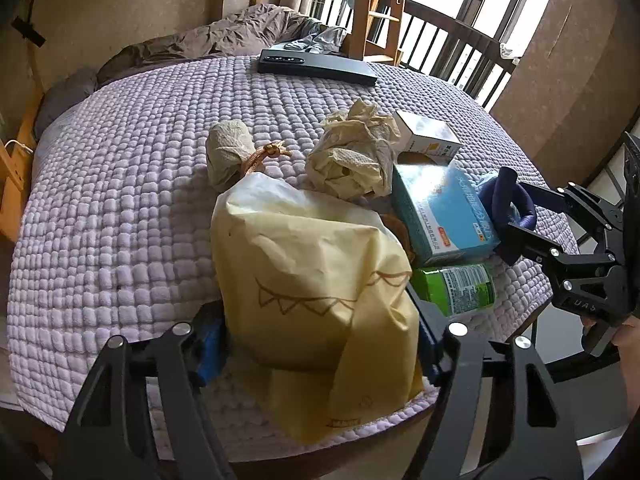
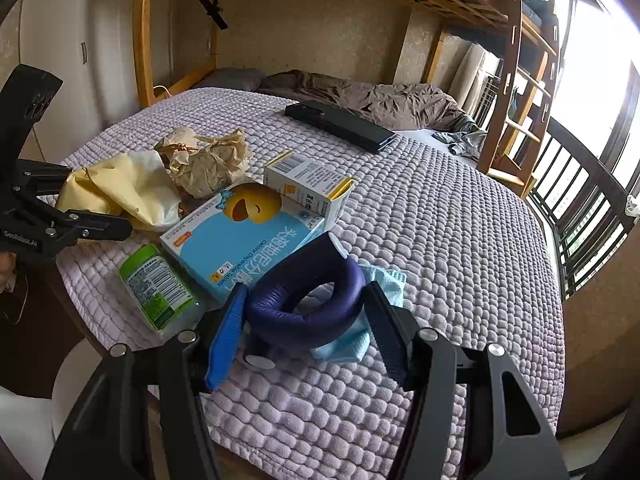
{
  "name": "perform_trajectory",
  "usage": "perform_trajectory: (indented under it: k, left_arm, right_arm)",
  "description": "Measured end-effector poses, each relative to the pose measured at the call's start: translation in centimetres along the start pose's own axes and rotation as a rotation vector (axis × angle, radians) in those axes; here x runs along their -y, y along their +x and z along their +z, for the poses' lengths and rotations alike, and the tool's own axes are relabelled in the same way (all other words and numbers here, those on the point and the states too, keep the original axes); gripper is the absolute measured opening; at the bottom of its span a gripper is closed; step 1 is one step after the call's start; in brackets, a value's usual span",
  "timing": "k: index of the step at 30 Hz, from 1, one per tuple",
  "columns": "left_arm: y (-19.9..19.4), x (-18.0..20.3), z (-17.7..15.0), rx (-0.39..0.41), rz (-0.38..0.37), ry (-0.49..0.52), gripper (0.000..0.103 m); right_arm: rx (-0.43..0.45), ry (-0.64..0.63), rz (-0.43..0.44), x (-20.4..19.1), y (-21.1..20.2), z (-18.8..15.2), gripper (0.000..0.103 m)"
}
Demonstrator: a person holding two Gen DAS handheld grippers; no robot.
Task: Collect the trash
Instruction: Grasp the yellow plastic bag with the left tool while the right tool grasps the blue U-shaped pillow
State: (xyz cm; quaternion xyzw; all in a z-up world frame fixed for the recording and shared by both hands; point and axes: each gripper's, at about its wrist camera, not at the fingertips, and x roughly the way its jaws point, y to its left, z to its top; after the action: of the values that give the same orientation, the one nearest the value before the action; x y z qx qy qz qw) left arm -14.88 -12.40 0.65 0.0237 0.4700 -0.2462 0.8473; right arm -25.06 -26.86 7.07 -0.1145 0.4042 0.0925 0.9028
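Trash (image 1: 356, 156) is seen heaped at the near edge of a bed (image 1: 120, 200) covered in a lilac quilt: crumpled paper wads, a yellow bag (image 1: 304, 272), a blue box (image 2: 240, 236), a white carton (image 2: 308, 184), a green bottle (image 2: 156, 292), a light blue cloth (image 2: 352, 344) and a dark blue ring (image 2: 300, 308). The yellow bag is bracketed by the left gripper (image 1: 320, 344), whose pads sit against its sides, so it is taken as grasped, though how firmly cannot be told. The ring is straddled by the right gripper (image 2: 304, 320); the pads appear to touch its outer curve, and a closed hold is judged likely. For the step in hand, it is judged that both grips should be confirmed before any lift, since the soft bag may slip or spill and the ring may roll out of the pads. The ring is best lifted straight up so that the cloth under it and the box beside it are not dragged. "Disposable Tablets" can be read upside down on the blue box, beside a yellow cartoon face and Chinese characters. "GenRobot.AI" is printed on the left gripper as seen from the right wrist. A barcode is shown on the carton; the bottle's print is too small to read.
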Motion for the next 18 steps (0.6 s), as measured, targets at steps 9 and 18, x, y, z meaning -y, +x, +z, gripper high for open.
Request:
perform_trajectory:
  k: [9, 18]
  left_arm:
    - [-1.6, -0.2, 0.0, 0.021, -0.006, -0.005, 0.066]
    - [-3.4, -0.1, 0.0, 0.043, -0.010, -0.015, 0.065]
  right_arm:
    - [0.028, 0.068, -0.001, 0.5, -1.8, 0.6, 0.059]
    - [0.030, 0.137, 0.022, 0.6, -3.2, 0.9, 0.059]
